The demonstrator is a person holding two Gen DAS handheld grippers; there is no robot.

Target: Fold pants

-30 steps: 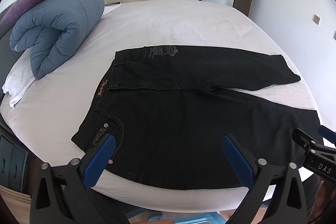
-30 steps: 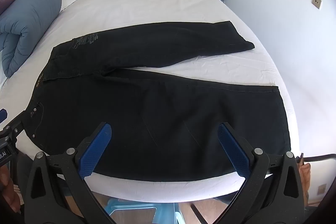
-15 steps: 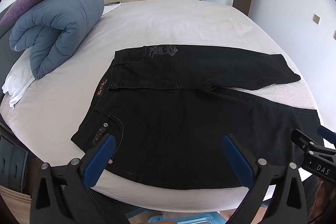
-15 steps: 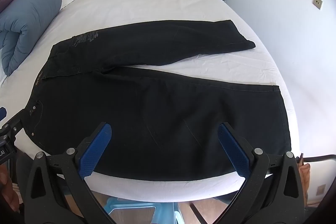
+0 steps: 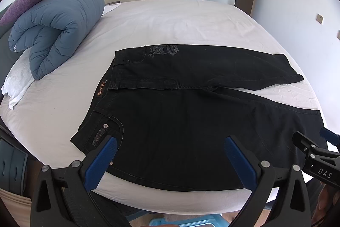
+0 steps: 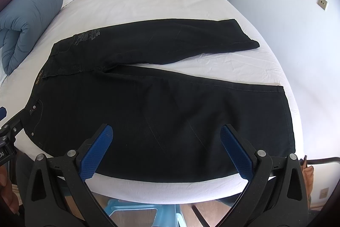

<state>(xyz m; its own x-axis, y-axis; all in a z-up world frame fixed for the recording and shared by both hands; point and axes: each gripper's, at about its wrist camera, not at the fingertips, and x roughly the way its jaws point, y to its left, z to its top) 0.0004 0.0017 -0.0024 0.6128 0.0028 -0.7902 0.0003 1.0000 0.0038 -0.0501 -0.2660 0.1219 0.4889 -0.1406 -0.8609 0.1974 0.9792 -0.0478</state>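
No container showed in either view. The black pants [image 5: 191, 120] lay flat on the white bed [image 5: 170, 24], long axis running left to right: waistband toward the rolled blue duvet [image 5: 55, 29] on my left, both hems to my right, the legs splayed apart in a V. My left gripper [image 5: 170, 154] and right gripper [image 6: 166, 142] hung over the near leg, fingers spread wide, grasping nothing.

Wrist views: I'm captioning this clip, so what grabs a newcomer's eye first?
Black pants spread flat on the white bed, legs splayed apart toward the right. At the far left lies a rolled blue duvet. Both open claws, left and right, hover at the near edge.
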